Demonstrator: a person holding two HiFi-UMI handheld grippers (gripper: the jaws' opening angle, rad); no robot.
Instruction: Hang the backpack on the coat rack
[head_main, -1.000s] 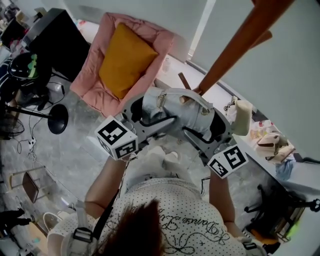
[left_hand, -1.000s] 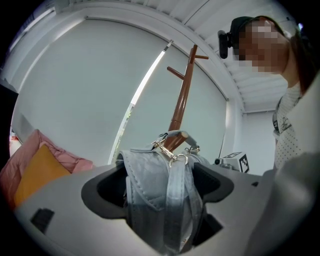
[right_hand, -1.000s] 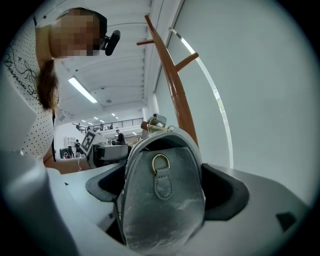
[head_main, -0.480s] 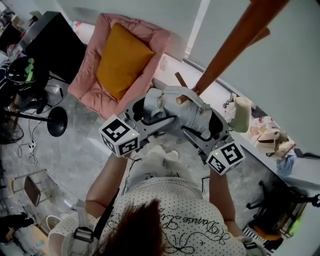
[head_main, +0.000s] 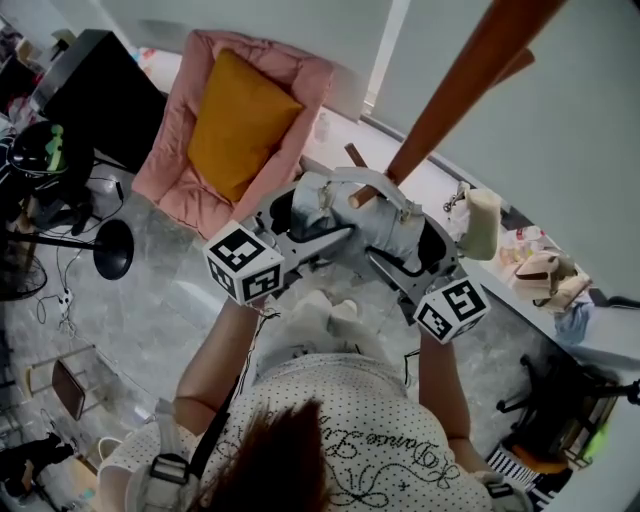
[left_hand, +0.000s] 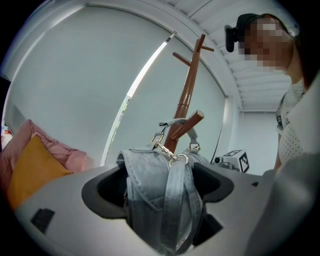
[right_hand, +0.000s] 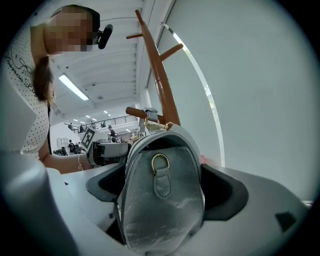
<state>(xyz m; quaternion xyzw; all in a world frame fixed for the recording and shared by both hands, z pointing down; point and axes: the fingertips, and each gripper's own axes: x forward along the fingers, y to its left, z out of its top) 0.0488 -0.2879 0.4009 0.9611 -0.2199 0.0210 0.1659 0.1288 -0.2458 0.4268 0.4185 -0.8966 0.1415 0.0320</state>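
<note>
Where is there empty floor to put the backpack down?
The backpack would probably fit on the bare grey floor between the pink armchair, the black round stand base and her feet. Crowded: the left edge with cables, and the white ledge at the right with a cream roll and beige clutter.

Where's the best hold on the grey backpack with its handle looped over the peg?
Probably the narrow ends of the backpack, side-on: left gripper on the strap end, right gripper on the ring end. That leaves the top handle free for the peg.
</note>
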